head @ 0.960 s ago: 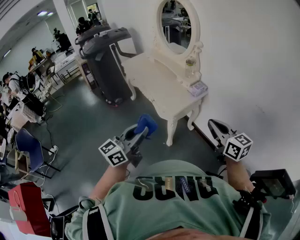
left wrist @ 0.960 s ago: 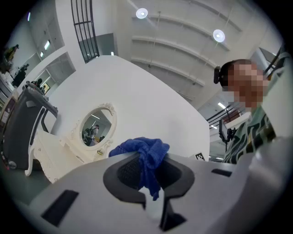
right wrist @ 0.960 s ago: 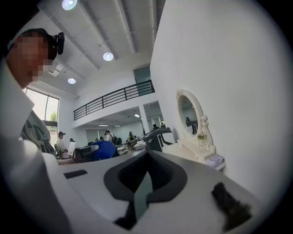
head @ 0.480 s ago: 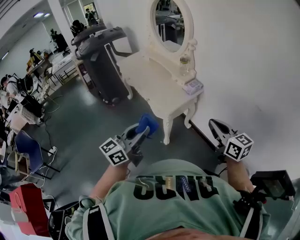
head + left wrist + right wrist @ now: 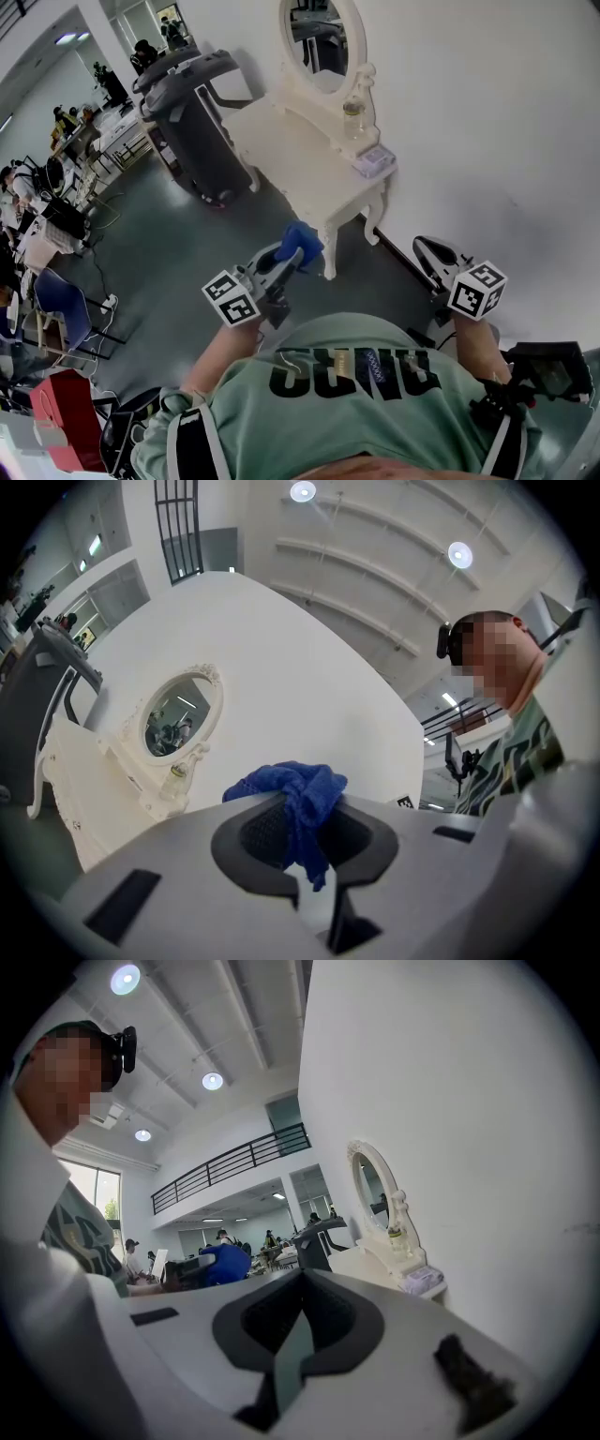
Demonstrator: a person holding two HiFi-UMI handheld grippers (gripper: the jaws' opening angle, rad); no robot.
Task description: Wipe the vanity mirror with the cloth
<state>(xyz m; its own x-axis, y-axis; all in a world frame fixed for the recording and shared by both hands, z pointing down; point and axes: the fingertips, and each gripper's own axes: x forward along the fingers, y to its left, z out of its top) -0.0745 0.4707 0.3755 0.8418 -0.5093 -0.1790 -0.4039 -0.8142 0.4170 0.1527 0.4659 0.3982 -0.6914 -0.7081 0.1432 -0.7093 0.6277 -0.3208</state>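
An oval vanity mirror (image 5: pixel 319 39) in a cream frame stands on a cream dressing table (image 5: pixel 309 159) against the white wall. My left gripper (image 5: pixel 295 251) is held in front of the table's near end, shut on a bunched blue cloth (image 5: pixel 300 239). In the left gripper view the cloth (image 5: pixel 295 803) sits squeezed between the jaws, with the mirror (image 5: pixel 176 714) far off to the left. My right gripper (image 5: pixel 427 255) hangs near the wall to the right, shut and empty. The right gripper view shows the mirror (image 5: pixel 372 1185) ahead along the wall.
A small glass bottle (image 5: pixel 353 118) and a pale packet (image 5: pixel 371 161) rest on the table's right end. A dark grey machine (image 5: pixel 202 117) stands left of the table. Desks, chairs and people fill the far left of the room.
The dressing table and mirror have shifted up and left in the head view as the person's stance moved. Both grippers keep their poses, the left still holding the cloth.
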